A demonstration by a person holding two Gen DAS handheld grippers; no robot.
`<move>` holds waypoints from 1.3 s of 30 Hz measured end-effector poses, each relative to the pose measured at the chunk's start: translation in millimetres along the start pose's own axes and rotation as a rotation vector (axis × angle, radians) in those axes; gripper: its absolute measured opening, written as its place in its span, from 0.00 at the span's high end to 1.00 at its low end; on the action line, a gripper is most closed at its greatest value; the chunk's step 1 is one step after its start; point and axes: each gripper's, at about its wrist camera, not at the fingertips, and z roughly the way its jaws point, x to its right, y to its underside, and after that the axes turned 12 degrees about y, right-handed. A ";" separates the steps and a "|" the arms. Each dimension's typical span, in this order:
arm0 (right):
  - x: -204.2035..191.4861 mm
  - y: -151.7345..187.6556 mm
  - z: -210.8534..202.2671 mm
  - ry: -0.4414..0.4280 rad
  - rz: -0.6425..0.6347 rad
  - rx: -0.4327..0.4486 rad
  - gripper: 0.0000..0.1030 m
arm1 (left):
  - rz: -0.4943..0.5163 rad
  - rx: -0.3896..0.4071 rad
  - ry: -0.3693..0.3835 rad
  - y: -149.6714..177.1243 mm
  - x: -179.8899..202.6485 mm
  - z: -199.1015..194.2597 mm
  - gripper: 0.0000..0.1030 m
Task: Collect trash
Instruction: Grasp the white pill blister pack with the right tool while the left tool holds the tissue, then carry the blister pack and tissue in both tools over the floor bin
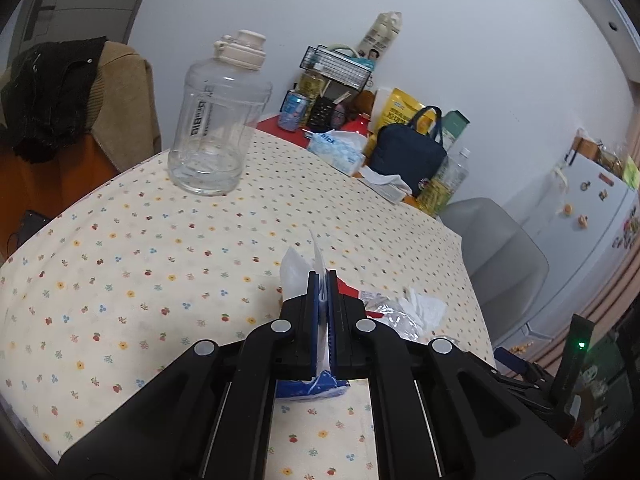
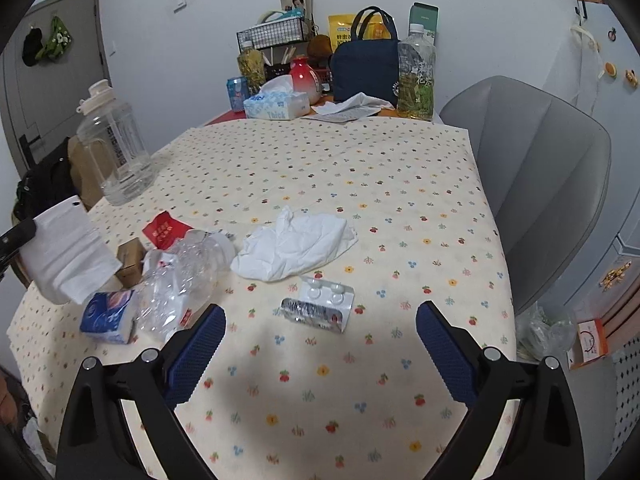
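While the left gripper (image 1: pixel 322 280) is pinching a white tissue (image 1: pixel 298 270) between its closed jaws above the floral tablecloth (image 1: pixel 160 240), most of the trash is lying uncollected. Just beside it a tissue pack (image 2: pixel 107 315), a crushed clear bottle (image 2: pixel 180 280), a red wrapper (image 2: pixel 164 230) and a small cardboard box (image 2: pixel 130 260) are sitting in a heap — a crumpled white tissue (image 2: pixel 296 246) and an empty blister pack (image 2: pixel 320 308) are resting further right. The right gripper (image 2: pixel 320 354) is hovering wide open, holding nothing, with the blister pack just ahead. By my reading the collecting is barely beginning — one piece held, no bin in sight.
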 end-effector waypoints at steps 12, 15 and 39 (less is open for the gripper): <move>0.1 -0.1 38.4 -0.029 0.068 -0.113 0.62 | -0.017 -0.019 0.022 3.1 -7.2 2.5 0.96; 2.2 6.4 19.1 -0.024 0.050 -0.066 0.62 | -0.013 -0.019 0.035 2.2 -2.8 2.1 0.96; 139.2 54.9 -76.4 -0.001 0.277 0.057 0.62 | 0.171 -0.109 0.256 20.8 136.9 29.6 0.96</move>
